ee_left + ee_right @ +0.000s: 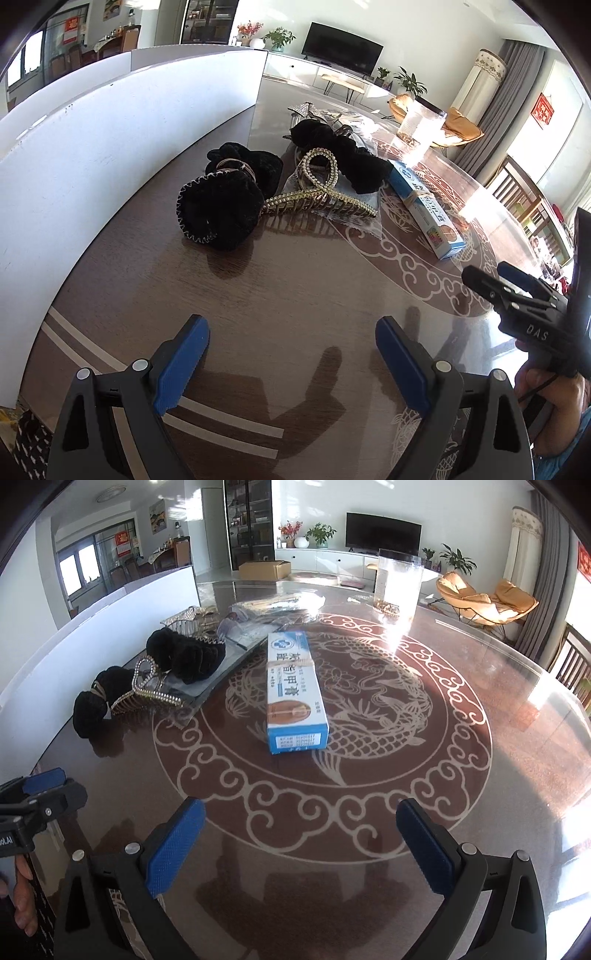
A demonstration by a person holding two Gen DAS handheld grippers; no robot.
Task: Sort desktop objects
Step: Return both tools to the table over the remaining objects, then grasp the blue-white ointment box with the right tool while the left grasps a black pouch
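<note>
Left wrist: left hand-held gripper [291, 363] spread wide, empty, over bare surface [314, 280]. Ahead, black scrunchies [218, 210] and pearl hair claw [317, 195] heaped together, unsorted.

Right wrist: right hand-held gripper [301, 843] likewise apart, holding nothing. Blue box [293, 692] lying untouched mid-surface. Sorting seemingly not yet begun.

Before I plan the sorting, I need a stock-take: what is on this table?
black scrunchies: two by the white divider, a third behind the gold clip
hair clip: one, gold with pearls, between the scrunchies
comb clip: at least one, silvery, at the back of the pile
clear bags: a few, behind the pile
box: one, blue and white, on the table's fish pattern
clear container: one, far side
table: one, brown, round motif
left tool: open, empty
right tool: open, empty
</note>
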